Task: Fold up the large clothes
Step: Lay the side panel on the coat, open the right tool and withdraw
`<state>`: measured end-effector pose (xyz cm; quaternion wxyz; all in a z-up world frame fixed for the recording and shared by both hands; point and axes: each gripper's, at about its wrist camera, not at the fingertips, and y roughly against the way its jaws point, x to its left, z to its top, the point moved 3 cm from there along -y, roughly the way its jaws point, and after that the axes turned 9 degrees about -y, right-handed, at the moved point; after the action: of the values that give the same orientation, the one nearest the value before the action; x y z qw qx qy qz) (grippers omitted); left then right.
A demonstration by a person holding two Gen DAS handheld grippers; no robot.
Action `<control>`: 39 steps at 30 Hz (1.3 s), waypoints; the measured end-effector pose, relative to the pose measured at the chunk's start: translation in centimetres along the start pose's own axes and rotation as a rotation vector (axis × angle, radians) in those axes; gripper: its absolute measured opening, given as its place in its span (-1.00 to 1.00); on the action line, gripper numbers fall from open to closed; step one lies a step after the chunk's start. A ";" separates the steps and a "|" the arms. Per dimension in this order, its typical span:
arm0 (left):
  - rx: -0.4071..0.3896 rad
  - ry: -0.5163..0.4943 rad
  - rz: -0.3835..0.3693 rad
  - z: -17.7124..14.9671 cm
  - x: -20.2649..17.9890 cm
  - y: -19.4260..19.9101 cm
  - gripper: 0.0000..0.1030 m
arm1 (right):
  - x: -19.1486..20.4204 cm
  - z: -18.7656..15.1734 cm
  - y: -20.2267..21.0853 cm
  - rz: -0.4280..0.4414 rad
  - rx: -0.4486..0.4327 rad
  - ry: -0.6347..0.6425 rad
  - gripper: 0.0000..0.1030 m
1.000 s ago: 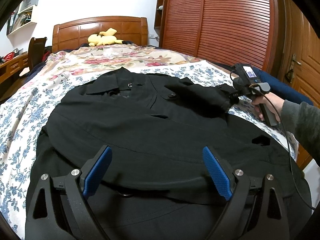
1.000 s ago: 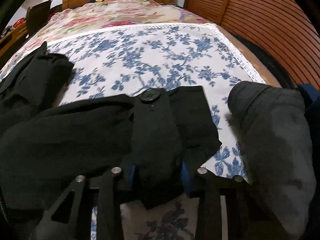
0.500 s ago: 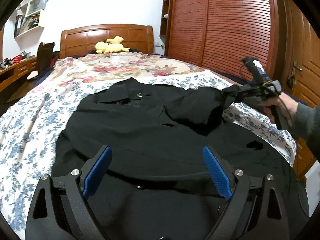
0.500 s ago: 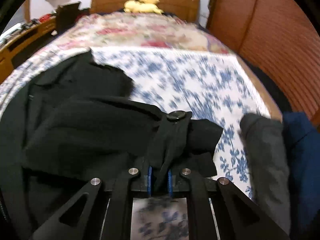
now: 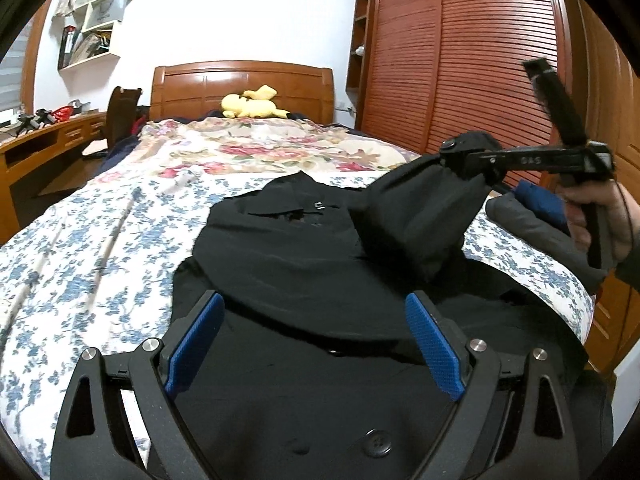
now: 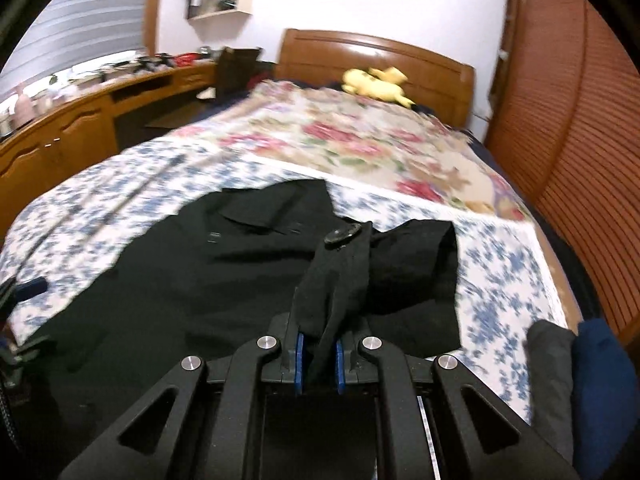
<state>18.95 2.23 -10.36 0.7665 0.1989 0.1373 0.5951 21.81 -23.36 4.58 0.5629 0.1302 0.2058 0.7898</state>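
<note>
Coat [image 5: 304, 264], black, lies spread over the blue-flowered sheet [image 5: 92, 248] of the bed, collar toward the wooden headboard [image 5: 240, 88] and hem nearest the cameras. One sleeve [image 5: 420, 216] is lifted off the body of the coat: the right gripper [image 6: 318, 356] has its jaws nearly closed on the buttoned cuff strap [image 6: 340, 276], the blue pads pressing the cloth from both sides, and the sleeve hangs from it in a loose fold above the coat's right side. In the left view a hand [image 5: 600, 216] holds that gripper's handle at the bed's right edge. The left gripper [image 5: 316, 352] hovers over the coat's lower part with its jaws wide and nothing between them; a black button [image 5: 378, 446] shows just below them. A grey garment [image 6: 550, 376] and a blue one [image 6: 604, 392] lie at the right edge of the bed, beside the coat. A yellow plush toy [image 5: 252, 107] rests against the headboard, with a floral quilt [image 5: 272, 152] below it.
</note>
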 end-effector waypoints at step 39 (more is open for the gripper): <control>-0.015 0.022 0.079 -1.3 5.2 2.0 0.79 | 7.8 -5.0 4.5 0.215 0.087 0.129 -0.58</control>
<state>18.01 7.89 -10.47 0.7423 0.1920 0.1332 0.6280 13.27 -18.17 2.10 0.4545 0.1249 0.2606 0.8426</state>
